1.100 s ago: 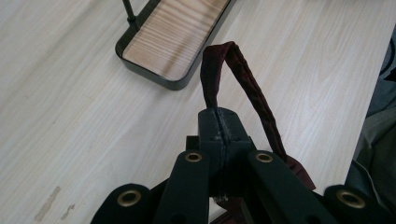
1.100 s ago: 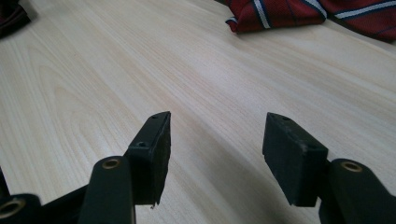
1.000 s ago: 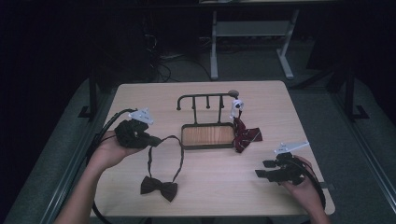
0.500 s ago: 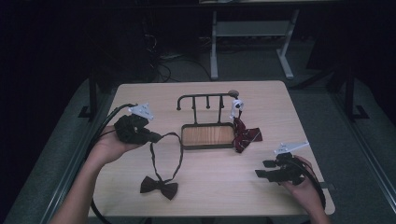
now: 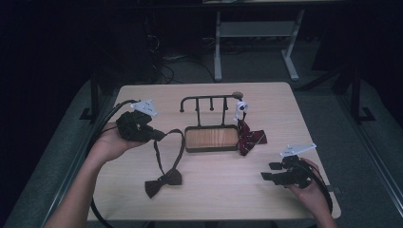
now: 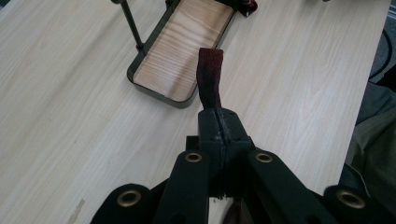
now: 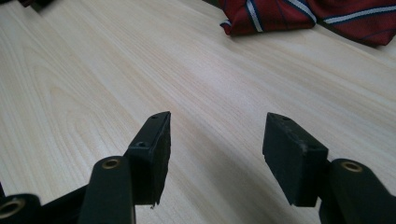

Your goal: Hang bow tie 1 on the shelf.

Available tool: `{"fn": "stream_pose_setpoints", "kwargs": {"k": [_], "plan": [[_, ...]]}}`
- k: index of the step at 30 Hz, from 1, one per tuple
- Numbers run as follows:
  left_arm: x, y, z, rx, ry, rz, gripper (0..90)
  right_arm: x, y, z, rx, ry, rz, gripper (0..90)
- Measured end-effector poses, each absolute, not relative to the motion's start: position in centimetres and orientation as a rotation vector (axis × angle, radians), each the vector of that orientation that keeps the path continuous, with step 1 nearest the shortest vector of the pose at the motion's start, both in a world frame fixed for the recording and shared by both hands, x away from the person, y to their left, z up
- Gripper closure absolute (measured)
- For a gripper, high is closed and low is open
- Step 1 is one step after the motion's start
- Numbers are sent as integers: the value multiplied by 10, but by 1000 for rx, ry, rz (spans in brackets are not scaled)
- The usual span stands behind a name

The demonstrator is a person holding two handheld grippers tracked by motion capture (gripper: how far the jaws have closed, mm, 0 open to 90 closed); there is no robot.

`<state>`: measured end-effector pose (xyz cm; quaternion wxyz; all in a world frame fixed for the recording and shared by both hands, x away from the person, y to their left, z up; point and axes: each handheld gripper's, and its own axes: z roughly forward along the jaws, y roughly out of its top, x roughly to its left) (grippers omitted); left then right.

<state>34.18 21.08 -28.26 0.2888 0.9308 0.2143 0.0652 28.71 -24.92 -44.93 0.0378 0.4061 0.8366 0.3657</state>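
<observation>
Over on the bench's point(image 5: 214, 199) near left, the left gripper point(image 5: 151, 135) has its jaws clamped on the dark bow tie's strap point(image 6: 210, 74) (bow point(image 5: 164, 182) dragging), so it could slip or snag the rack point(image 5: 209, 137) — right gripper point(image 7: 215, 154) gapes empty.

Dark maroon bow tie point(image 5: 164, 181) flat on table, strap lifted leftward.
</observation>
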Motion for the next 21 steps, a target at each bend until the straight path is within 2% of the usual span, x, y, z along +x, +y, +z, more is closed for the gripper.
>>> {"fn": "stream_pose_setpoints", "kwargs": {"k": [21], "plan": [[372,198,-260,2506,548,176,898,287,-245,-450,1195,2576,1076,416]]}}
